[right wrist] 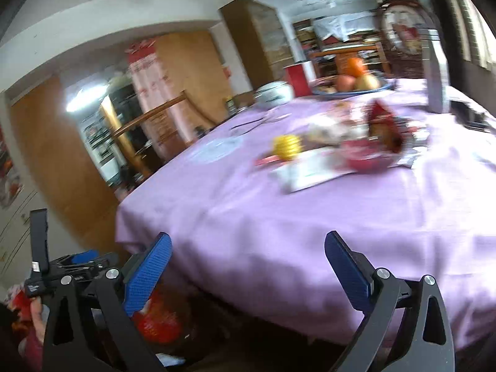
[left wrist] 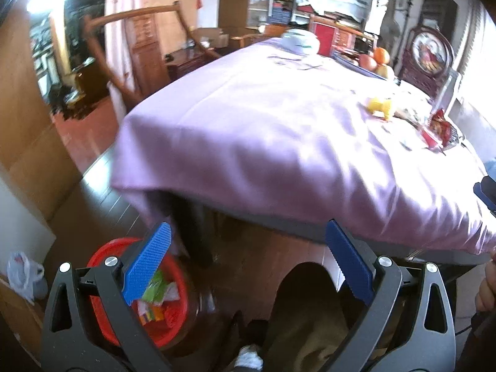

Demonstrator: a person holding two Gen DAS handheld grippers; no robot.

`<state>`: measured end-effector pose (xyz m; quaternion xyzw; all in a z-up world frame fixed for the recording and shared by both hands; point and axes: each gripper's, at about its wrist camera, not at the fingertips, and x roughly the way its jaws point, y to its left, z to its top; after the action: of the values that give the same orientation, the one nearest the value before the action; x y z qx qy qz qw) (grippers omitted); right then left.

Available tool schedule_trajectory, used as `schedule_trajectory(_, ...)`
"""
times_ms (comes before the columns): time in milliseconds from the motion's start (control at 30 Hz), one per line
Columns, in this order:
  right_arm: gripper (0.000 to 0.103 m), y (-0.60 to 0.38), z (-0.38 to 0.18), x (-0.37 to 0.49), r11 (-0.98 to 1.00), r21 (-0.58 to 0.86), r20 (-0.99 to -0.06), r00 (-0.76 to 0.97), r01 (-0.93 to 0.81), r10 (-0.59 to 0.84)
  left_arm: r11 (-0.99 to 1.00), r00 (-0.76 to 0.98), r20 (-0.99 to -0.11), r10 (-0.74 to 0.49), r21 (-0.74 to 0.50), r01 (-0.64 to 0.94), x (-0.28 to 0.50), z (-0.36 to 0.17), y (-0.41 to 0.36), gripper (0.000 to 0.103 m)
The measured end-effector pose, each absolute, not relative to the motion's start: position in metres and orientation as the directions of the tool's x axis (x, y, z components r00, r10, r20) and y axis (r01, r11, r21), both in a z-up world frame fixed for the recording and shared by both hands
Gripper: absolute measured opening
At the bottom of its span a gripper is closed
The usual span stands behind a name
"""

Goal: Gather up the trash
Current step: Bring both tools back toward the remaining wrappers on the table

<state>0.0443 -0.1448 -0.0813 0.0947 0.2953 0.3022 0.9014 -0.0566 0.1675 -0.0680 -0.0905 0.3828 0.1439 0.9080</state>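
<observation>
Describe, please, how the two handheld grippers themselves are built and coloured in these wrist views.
Both look alike: the left gripper and right gripper have matte black angular arms with triangular cut-outs and round silver pivot bolts. Each carries two flat blue textured finger pads, one pad edge on the left gripper toothed. A black strap with a small white label hangs beside the right one.

- Two tongs: the left tongs (left wrist: 248, 266) and the right tongs (right wrist: 248, 274), each with two blue pads, spread wide with nothing between them.
- One tabletop under a purple cloth (left wrist: 263, 130).
- One red basket (left wrist: 173, 325) on the floor, holding several wrappers; exact number unclear.
- One yellow crumpled piece (right wrist: 286, 146) on the cloth.
- One red snack bag (left wrist: 438, 125).
- One white paper sheet (right wrist: 313, 172), lying flat.
- One fruit dish (right wrist: 350, 88), with at least three fruits.
- One white lidded pot (left wrist: 299, 42).
- One white plastic bag (left wrist: 23, 271) on the floor.
- One wooden chair (left wrist: 139, 31).
</observation>
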Motion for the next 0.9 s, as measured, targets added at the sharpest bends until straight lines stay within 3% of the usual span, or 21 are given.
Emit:
schedule_trajectory(567,0.097,-0.26,-0.076,0.159,0.983,0.137,-0.487,0.856,-0.12,0.172,0.996,0.677,-0.735,0.028,-0.036,-0.08,0.14,-0.048,0.052,0.096)
schedule_trajectory(900,0.097,-0.274,-0.092,0.205,0.964,0.245,-0.597,0.767,-0.106,0.236,1.0,0.661,-0.75,-0.023,-0.024,0.009,0.215,-0.063,0.001,0.096)
